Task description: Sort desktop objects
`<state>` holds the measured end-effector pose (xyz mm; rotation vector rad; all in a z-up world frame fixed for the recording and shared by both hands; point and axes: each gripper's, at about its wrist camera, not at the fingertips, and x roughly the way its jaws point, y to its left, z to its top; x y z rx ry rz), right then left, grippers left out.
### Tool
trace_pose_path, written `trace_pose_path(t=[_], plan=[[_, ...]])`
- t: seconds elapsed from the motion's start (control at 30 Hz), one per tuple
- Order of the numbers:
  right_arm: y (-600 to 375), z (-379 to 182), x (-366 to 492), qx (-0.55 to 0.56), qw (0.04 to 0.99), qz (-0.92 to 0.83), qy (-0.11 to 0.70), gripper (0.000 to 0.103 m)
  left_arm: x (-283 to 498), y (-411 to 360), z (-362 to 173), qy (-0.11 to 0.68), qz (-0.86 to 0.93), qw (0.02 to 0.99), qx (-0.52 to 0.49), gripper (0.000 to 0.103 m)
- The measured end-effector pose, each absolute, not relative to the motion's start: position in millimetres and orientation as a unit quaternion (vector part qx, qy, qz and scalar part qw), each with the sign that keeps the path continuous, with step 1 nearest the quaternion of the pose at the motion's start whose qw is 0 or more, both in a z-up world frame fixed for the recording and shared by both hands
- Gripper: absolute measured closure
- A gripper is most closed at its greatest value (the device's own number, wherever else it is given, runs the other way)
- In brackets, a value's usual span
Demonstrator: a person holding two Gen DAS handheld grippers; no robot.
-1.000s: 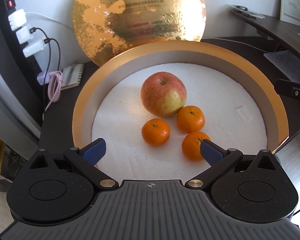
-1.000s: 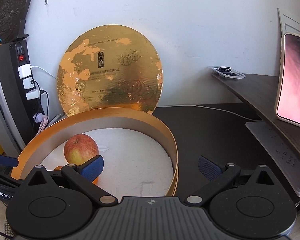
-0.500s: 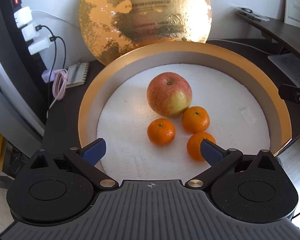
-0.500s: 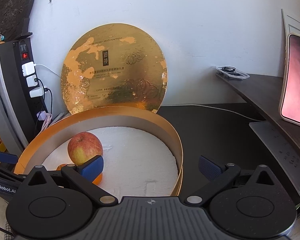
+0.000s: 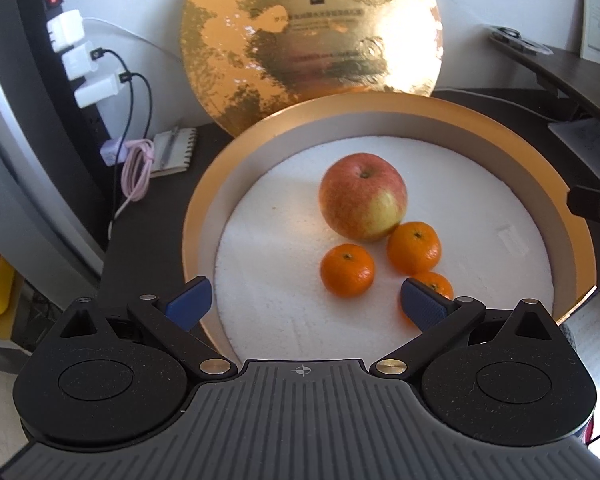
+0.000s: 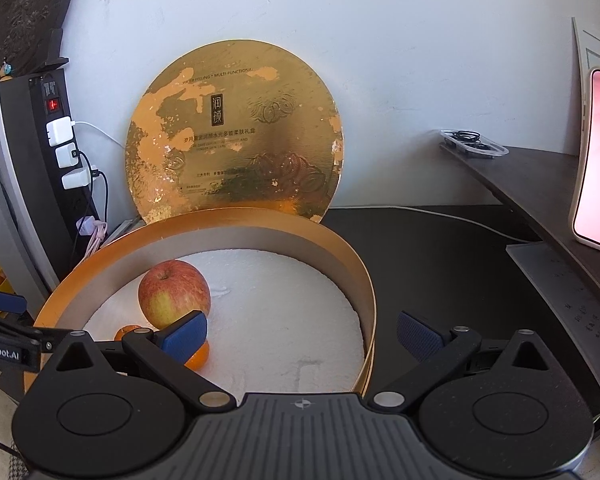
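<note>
The left gripper (image 5: 305, 300), fingers wide and empty, has drifted leftward over the near rim of the round gold box (image 5: 192, 232), so the red-yellow apple (image 5: 362, 196) and three small orange tangerines (image 5: 347, 269) on its white foam floor now sit right of centre. The right gripper (image 6: 302, 334), likewise wide and empty, hovers at the box's right wall above the dark table (image 6: 440, 264). With all the fruit inside, I judge the gold round lid (image 6: 236, 132) leaning on the wall is next.

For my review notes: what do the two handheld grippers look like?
Both look alike. The left gripper and right gripper each have a ribbed grey body with a small crosshair mark, two round black housings, black linkage arms with metal pivot pins, and blue textured finger pads. White "Robot.AI" lettering shows on the left gripper's side in the right wrist view.
</note>
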<state>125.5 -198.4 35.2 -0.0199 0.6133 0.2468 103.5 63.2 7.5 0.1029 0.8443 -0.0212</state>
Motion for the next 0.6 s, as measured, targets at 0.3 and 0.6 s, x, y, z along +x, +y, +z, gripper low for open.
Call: trace_pose_path(t=[0.3,0.6], plan=[[-187.6,34.7,140.0,-0.017,0.944,0.128,0.303,0.001,118.7,77.3,5.7,0.422,0.028,0.905,0.052,0.000],[-173.7,42.4,155.8,-0.031,0.943,0.142,0.299,0.001,130.3,85.5,5.5,0.417,0.016,0.908,0.040,0.000]])
